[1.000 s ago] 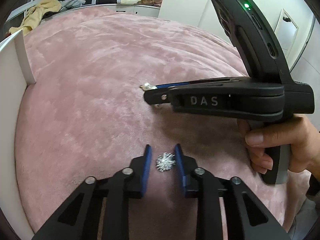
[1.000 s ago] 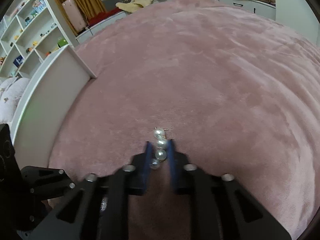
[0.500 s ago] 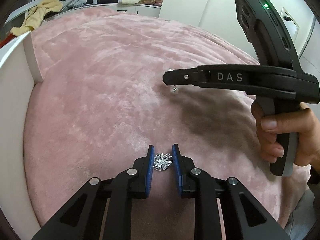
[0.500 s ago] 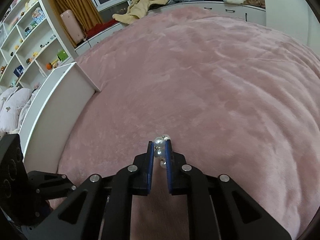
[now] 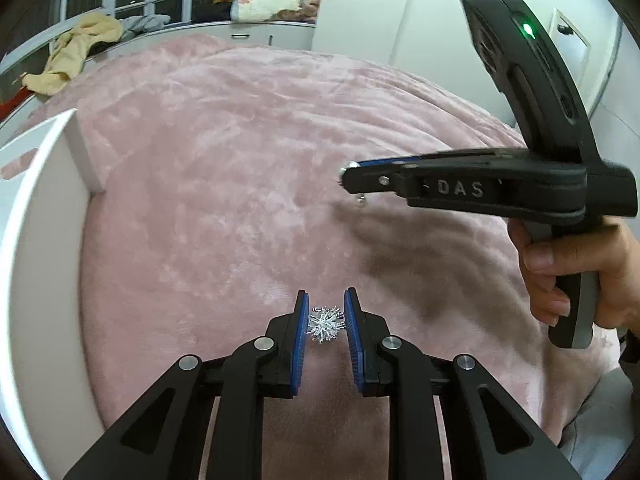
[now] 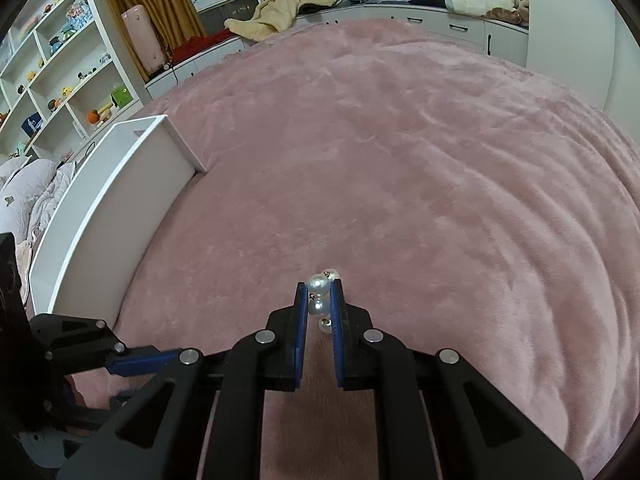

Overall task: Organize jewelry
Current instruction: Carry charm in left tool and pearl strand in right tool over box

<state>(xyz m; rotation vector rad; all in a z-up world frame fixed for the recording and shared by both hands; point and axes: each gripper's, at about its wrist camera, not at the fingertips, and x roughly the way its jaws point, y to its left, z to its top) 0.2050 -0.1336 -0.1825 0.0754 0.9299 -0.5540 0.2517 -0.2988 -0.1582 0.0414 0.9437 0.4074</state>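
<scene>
Left gripper [image 5: 326,322] pinches spiky silver ornament [image 5: 327,323]; right gripper [image 6: 320,304] is clamped on pearl earring [image 6: 319,295]. Both are held clear of pink blanket [image 6: 420,168], likely for carrying. White box [image 6: 120,196] lies at ten o'clock; nothing blocks the way there.

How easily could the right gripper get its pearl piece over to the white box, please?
Probably easily: the right gripper grips the pearl piece, and only bare pink blanket lies between it and the white box.
</scene>
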